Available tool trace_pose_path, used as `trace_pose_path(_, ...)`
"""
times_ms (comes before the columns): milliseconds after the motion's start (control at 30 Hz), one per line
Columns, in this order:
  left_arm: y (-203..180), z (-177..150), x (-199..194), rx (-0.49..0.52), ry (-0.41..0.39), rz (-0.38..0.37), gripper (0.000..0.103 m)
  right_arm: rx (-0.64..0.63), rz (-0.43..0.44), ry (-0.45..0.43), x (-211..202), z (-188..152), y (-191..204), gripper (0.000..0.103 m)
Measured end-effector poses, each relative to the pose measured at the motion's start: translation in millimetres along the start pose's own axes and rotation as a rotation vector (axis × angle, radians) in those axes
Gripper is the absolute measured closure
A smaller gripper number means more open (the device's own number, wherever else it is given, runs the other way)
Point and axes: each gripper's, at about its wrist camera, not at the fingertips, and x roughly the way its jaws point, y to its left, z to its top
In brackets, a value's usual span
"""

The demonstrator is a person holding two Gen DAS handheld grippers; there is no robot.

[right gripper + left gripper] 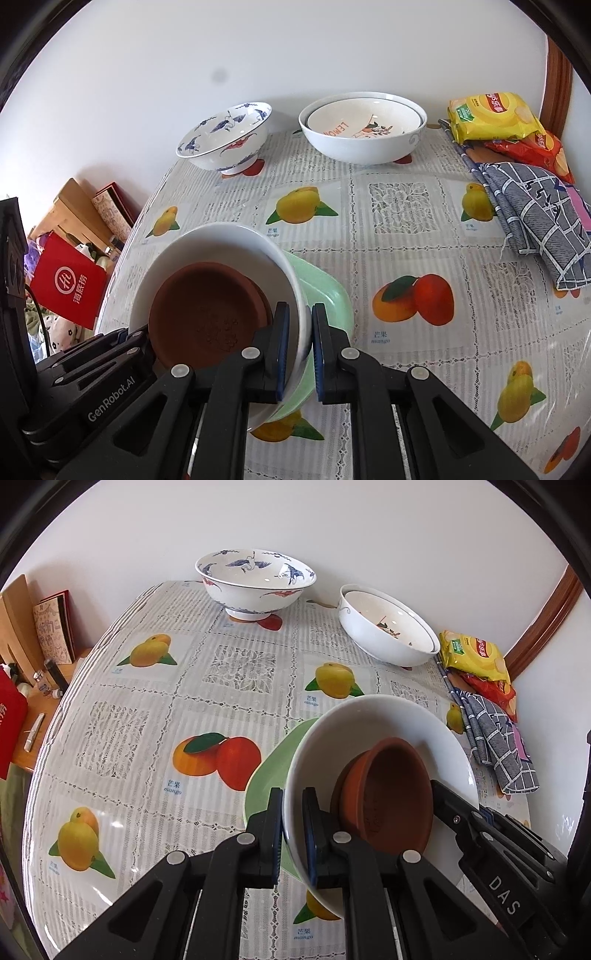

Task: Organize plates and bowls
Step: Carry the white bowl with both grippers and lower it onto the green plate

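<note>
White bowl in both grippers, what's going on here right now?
Both grippers are clamped on the rim of the white bowl: the left gripper on one side, the right gripper on the opposite side. Brown clay saucers sit nested inside it, and a green plate lies just beneath. The bowl is tilted. At the back of the table stand a crane-painted bowl and two nested white bowls.

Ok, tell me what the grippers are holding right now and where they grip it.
Both hold the white bowl by its rim: the left gripper on one side, the right gripper on the opposite. Brown dishes sit inside.
</note>
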Motion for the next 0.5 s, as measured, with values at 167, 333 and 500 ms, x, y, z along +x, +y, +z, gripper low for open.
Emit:
trace_pose_path(167, 9.1, -0.2, 7.8, -0.015, 0.013, 0.008, 0.092, -0.009, 0.008, 0.019, 12.1, -0.2, 5.3, 0.091)
trace_pose_path(333, 10.4, -2.8, 18.5, -0.005, 0.026, 0.022, 0.092, -0.02, 0.006, 0.039, 23.9, -4.1, 6.0, 0.091)
trace_pose_path(500, 9.4, -2.6, 30.8, -0.009, 0.047, 0.004, 0.092, -0.004, 0.0, 0.058, 33.4, -5.5, -1.3, 0.091)
